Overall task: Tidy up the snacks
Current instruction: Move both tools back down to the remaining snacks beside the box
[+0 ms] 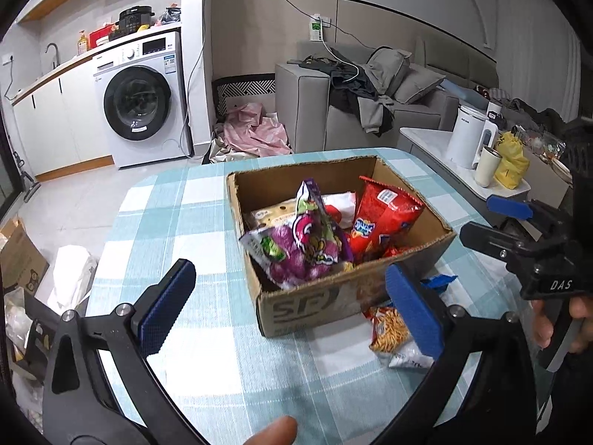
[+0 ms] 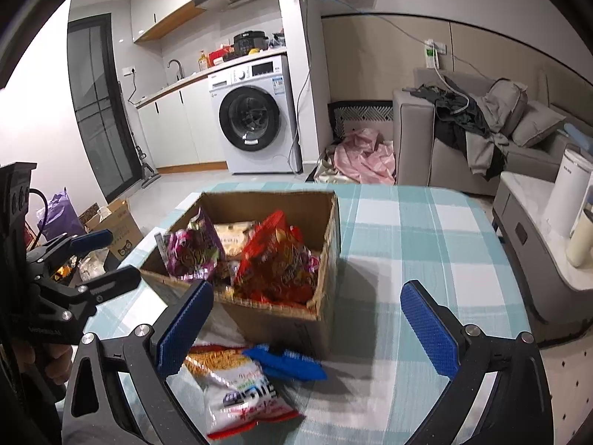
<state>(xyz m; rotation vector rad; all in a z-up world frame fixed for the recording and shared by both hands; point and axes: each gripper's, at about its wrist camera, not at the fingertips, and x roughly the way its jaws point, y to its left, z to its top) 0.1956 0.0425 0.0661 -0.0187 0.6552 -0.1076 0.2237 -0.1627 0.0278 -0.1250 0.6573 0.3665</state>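
Note:
An open cardboard box (image 1: 296, 309) (image 2: 330, 230) stands on the checked table. It holds a purple snack bag (image 1: 307, 248) (image 2: 192, 256), a red bag (image 1: 381, 218) (image 2: 278, 267) and pale packets behind. A white-and-orange noodle snack bag (image 1: 393, 330) (image 2: 237, 389) and a small blue packet (image 1: 439, 282) (image 2: 285, 361) lie on the table in front of the box. My left gripper (image 1: 292, 304) is open and empty before the box. My right gripper (image 2: 307, 322) is open and empty above the loose bags; it also shows in the left wrist view (image 1: 481, 218).
The table has a blue-and-white checked cloth (image 1: 207, 222) (image 2: 415, 237). A side table with a white kettle (image 1: 467, 137) and cup stands to the right. A sofa (image 2: 444, 141), washing machine (image 2: 255, 118) and cardboard boxes on the floor (image 2: 118, 226) surround it.

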